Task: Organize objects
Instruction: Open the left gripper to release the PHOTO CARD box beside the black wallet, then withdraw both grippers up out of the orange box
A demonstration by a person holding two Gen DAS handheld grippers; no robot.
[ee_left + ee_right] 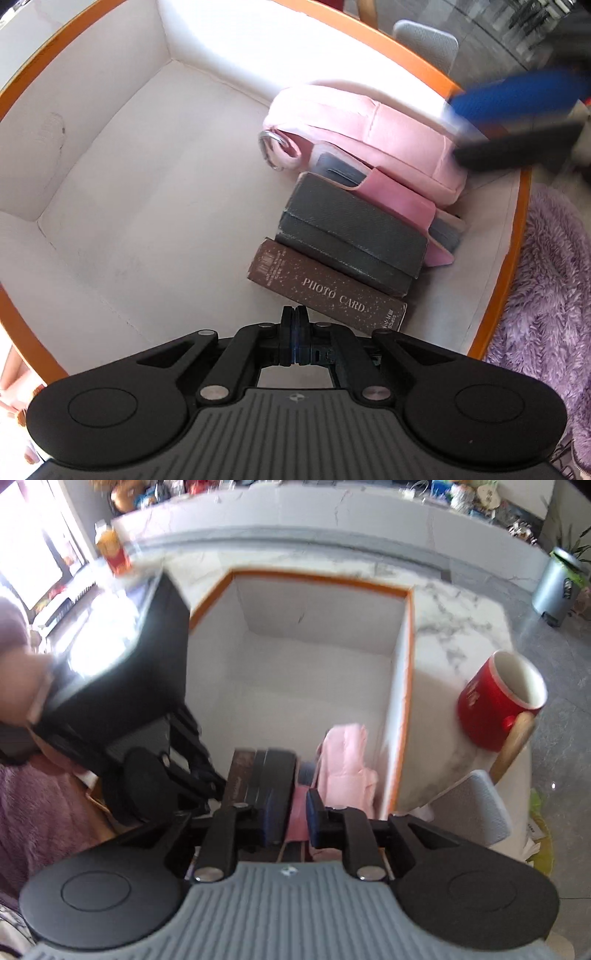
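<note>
A white box with an orange rim (110, 177) holds a row of things along its right wall: a brown "PHOTO CARD" album (328, 291), a dark grey case (351, 232), a pink-covered wallet (391, 199) and a pink pouch (369, 129). My left gripper (294, 317) is shut and empty, just in front of the brown album. My right gripper (290, 819) is open, above the near end of the row, with the pink wallet (297, 812) between its fingers; it shows blurred at the box's right rim in the left wrist view (517, 122).
The box (317, 579) stands on a white marble table (454, 627). A red mug (498, 701) sits at the table's right edge. A purple fluffy fabric (546, 295) lies right of the box. A grey chair (476, 812) stands by the table.
</note>
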